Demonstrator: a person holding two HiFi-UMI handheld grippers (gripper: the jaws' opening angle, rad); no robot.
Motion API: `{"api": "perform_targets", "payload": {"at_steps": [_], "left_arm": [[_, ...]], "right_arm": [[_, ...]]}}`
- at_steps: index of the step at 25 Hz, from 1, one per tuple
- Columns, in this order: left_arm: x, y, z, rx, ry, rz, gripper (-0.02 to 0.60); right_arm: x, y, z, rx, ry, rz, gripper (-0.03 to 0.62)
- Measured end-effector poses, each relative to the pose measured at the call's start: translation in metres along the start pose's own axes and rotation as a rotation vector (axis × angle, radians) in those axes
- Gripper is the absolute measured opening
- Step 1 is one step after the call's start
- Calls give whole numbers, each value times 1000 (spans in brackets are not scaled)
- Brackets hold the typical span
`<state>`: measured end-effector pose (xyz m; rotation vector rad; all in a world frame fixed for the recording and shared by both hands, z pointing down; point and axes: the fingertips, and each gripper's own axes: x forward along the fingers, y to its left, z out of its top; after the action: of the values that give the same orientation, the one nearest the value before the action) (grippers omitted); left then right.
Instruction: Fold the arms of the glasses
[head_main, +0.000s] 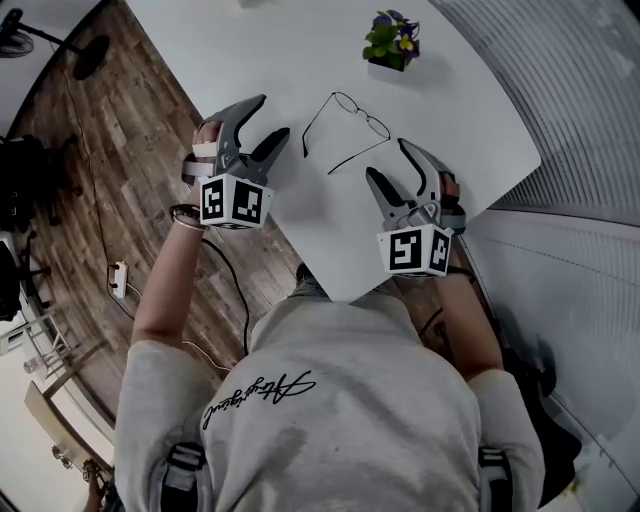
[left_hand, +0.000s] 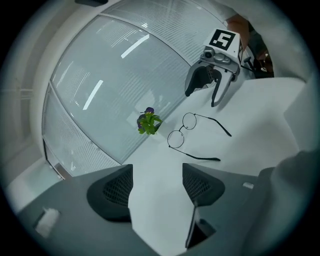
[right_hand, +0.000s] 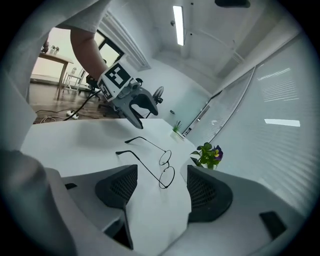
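Off the table's left edge, a brown wood-plank floor (head_main: 110, 150) shows, with a cable trailing across it. Just right of that edge hangs the left gripper (head_main: 272, 115), grey moulded plastic with a black-and-white marker cube at its back. Its claw is spread wide, and the left gripper view shows only bare tabletop between its two dark, mesh-textured pads (left_hand: 119, 189). It tips slightly down toward the middle of the smooth white rounded table (head_main: 470, 130), which I read as lining up on one arm of the frame.

Between the two tools, apart from both, lie the thin black wire-rimmed glasses (head_main: 362, 115) with round lenses. They rest on the table with the lenses on the far side and both slender arms unfolded, reaching toward the near left. Neither arm is folded yet. Wire this fine will probably flex and slide on the slick surface, so one claw likely has to steady the front while the other swings an arm in.

Farther off, toward the far right, stands a small green plant with purple and yellow flowers in a dark pot (head_main: 392, 38), well clear of the work.

At the right, the right gripper (head_main: 386, 157), of the same grey build, mirrors the left. Its claw is spread with nothing between its pads (right_hand: 120, 187), and the glasses lie just ahead of it.
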<state>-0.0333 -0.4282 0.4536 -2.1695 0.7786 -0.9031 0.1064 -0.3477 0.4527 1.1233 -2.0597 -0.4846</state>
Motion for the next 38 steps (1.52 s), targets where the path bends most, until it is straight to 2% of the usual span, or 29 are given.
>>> {"api": "perform_targets", "payload": {"at_steps": [10, 15, 25, 29, 32, 36, 38], "left_arm": [[33, -14, 8, 191, -10, -46, 298], [44, -23, 18, 299, -36, -79, 298], [55, -39, 27, 393, -88, -142, 299], [54, -53, 36, 472, -133, -184, 247], [54, -59, 40, 516, -154, -195, 218], [53, -65, 42, 534, -168, -204, 159], [53, -65, 44, 523, -171, -193, 129]], "right_arm": [[26, 7, -7, -181, 31, 9, 295], [35, 9, -11, -223, 49, 20, 293], [46, 13, -14, -243, 37, 31, 247], [49, 14, -15, -262, 31, 42, 224], [49, 14, -16, -275, 26, 45, 169], [47, 17, -17, -308, 18, 46, 113], [46, 17, -18, -319, 11, 41, 57]]}}
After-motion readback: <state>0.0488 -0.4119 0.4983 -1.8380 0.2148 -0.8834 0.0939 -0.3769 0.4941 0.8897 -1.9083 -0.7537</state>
